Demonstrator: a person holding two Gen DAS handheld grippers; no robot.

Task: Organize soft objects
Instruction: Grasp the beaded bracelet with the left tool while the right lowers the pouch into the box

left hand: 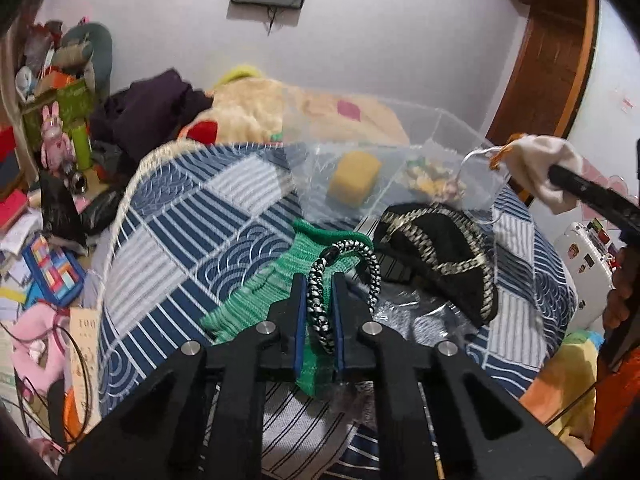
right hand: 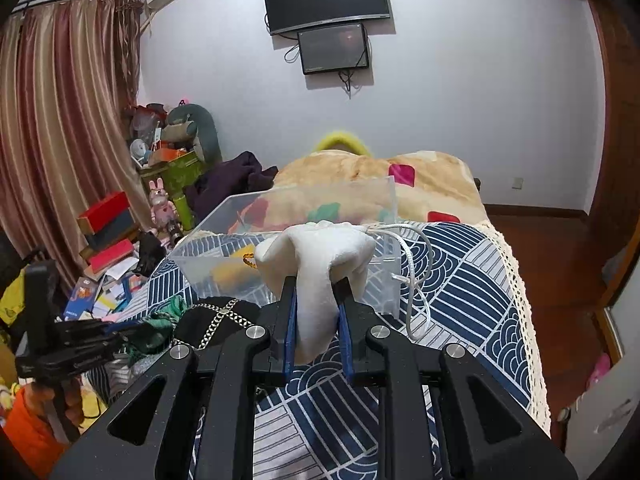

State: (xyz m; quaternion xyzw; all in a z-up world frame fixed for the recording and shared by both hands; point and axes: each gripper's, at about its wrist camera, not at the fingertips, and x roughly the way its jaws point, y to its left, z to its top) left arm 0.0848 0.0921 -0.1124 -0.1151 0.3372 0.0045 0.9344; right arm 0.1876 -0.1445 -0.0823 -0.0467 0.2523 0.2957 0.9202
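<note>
My left gripper [left hand: 318,284] is shut on a black-and-white braided cord [left hand: 320,304] together with a green knitted cloth [left hand: 256,296], low over the blue patterned bedspread [left hand: 180,216]. My right gripper [right hand: 314,292] is shut on a white cloth pouch [right hand: 320,256] with a white drawstring [right hand: 420,276], held in front of a clear plastic box [right hand: 384,200]. The pouch also shows in the left wrist view [left hand: 544,164]. The clear box [left hand: 440,120] holds a yellow sponge [left hand: 354,176] and small colourful pieces [left hand: 432,178]. A black pouch with a metal chain [left hand: 444,256] lies beside the green cloth.
A beige blanket [right hand: 424,180] covers the far end of the bed. A dark purple garment [left hand: 152,108] lies at the left. Cluttered boxes, books and toys [right hand: 120,248] fill the floor on the left. A white appliance [left hand: 588,256] stands to the right of the bed.
</note>
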